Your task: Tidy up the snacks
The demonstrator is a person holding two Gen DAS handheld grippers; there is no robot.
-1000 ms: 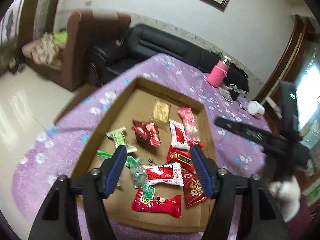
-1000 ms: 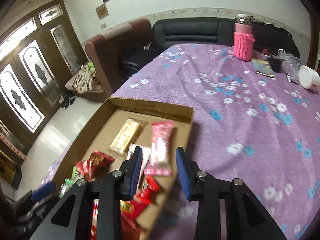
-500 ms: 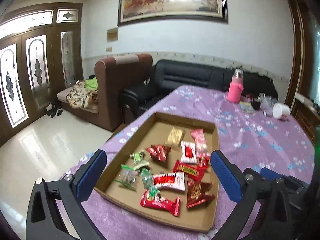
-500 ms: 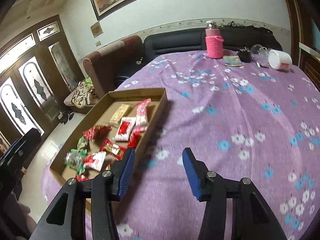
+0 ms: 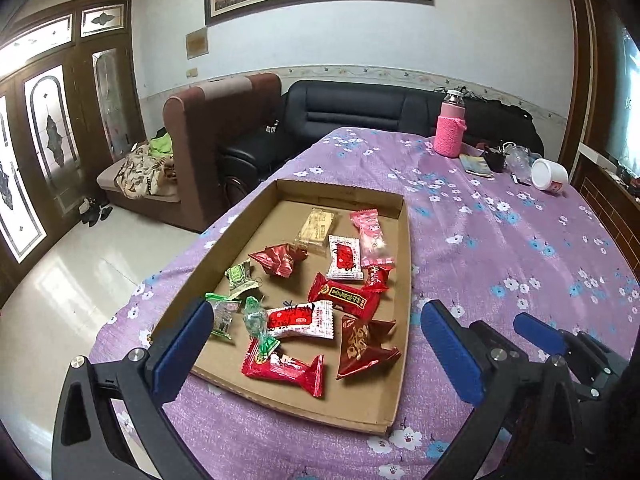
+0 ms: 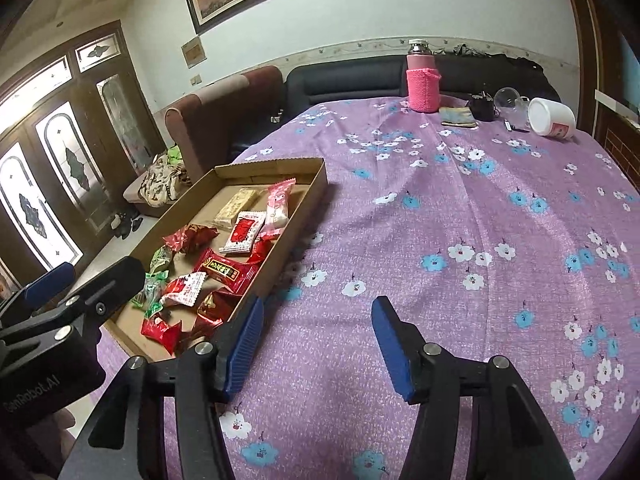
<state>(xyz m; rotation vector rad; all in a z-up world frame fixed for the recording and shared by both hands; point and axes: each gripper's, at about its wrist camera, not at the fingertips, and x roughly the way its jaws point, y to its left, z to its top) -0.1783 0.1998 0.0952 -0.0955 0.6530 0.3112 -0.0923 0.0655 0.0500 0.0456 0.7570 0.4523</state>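
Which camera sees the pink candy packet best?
The left wrist view. There the pink candy packet lies whole and unhidden in the cardboard tray, seen from above. The right wrist view shows it smaller, off to the side, at a slant, with its near end behind the tray wall.

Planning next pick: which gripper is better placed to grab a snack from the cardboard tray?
Left. The left gripper is open, with the snacks in the cardboard tray showing between its fingers. The right gripper, also open, points at bare purple tablecloth beside the tray.
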